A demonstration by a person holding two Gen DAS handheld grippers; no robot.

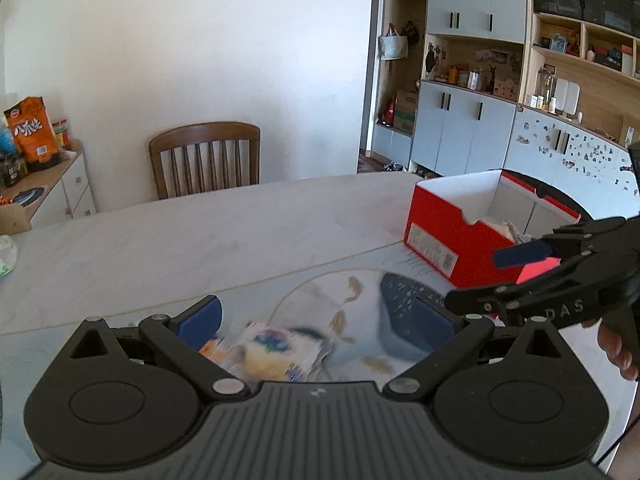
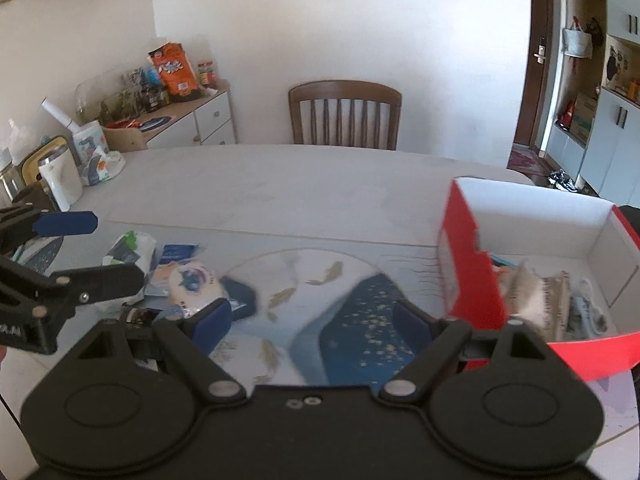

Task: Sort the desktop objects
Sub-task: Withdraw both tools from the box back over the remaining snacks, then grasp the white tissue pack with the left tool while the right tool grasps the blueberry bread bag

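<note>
While both views are smeared by motion blur, the basics can be read. Left gripper [image 1: 316,320] is seen with jaws spread wide and nothing between the pads; a blurred snack packet [image 1: 268,354] lies on the mat [image 1: 352,292] just under it, lower centre of the left view. Right gripper [image 2: 310,322] is likewise wide apart and empty, over the blue part of the mat.

Red box [image 2: 472,280] is at the right edge of both views, open at the top, with a few wrappers already inside. Unsorted pile [image 2: 172,272] is at left of centre in the right view: the round-print packet, a white-green pouch [image 2: 130,250], some flat blue sachets. It is judged that sorting is only part done.

Risks from here:
- Packets overlap, so two could be pinched at once, or a flat sachet could be missed and only pushed along the mat.
- The grippers are close together; the right one crosses the right side of the left view, and a clash is likely if both are sent to the same pile.
- The near box wall is tall, so a low carry could knock or shove the box.
- Pad contact cannot be judged through the blur.
</note>
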